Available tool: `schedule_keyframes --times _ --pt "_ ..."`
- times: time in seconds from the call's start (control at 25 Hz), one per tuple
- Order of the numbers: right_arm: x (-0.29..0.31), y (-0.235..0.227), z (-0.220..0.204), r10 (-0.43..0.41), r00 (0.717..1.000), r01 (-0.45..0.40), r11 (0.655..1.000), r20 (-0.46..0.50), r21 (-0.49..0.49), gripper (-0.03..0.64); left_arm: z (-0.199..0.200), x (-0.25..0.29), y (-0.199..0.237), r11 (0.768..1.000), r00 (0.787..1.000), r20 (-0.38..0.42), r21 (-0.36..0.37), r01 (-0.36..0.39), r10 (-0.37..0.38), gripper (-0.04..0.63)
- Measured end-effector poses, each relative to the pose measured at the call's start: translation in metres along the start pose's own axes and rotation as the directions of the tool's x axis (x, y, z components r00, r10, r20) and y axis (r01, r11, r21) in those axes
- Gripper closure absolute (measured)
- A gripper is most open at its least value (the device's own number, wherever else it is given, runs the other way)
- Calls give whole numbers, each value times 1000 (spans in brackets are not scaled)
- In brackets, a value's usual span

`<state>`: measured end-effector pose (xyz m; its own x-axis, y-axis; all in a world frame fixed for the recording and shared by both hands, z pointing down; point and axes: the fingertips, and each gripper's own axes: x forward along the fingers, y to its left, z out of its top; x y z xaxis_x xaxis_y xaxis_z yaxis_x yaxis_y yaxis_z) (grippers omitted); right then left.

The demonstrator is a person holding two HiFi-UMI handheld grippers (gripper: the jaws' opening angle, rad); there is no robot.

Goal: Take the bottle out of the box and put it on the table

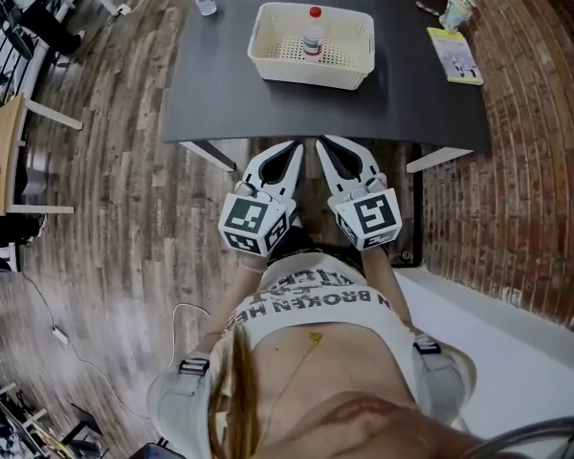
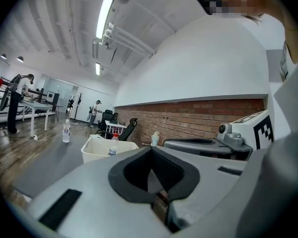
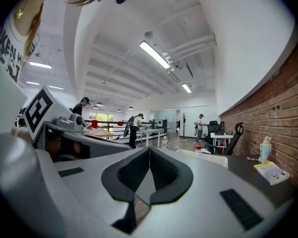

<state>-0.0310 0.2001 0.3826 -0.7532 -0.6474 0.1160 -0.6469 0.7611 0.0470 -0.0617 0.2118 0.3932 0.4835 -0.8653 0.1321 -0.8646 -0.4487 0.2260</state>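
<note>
Bottle (image 1: pixel 313 31) upright in box (image 1: pixel 268 61) on table (image 1: pixel 230 98) — upper centre of frame. Left gripper (image 1: pixel 296 145), right gripper (image 1: pixel 323 142) — jaws together, empty, mid-frame.

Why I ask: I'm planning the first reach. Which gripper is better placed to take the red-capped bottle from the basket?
Right, narrowly. Both grippers have shut jaws and sit short of the table. The bottle in the basket stands almost midway ahead, slightly nearer the right gripper than the left gripper.

Wood-plank floor (image 1: pixel 124 161). Brick wall (image 1: pixel 526 161) on the right. Strip lights (image 2: pixel 104 16) on a white ceiling. Wooden desk (image 1: pixel 2 151) at left; office chair (image 3: pixel 234 134) far off.
</note>
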Motion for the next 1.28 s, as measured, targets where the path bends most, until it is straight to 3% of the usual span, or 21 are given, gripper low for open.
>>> schedule_keyframes --times 0.68,1.28 --pt "32 -15 -7 -29 999 29 999 -22 22 607 -2 26 30 999 999 -27 -24 29 -30 591" --pt "112 -112 -1 35 999 -34 999 -14 35 607 26 127 84 999 998 -29 -21 -47 47 591"
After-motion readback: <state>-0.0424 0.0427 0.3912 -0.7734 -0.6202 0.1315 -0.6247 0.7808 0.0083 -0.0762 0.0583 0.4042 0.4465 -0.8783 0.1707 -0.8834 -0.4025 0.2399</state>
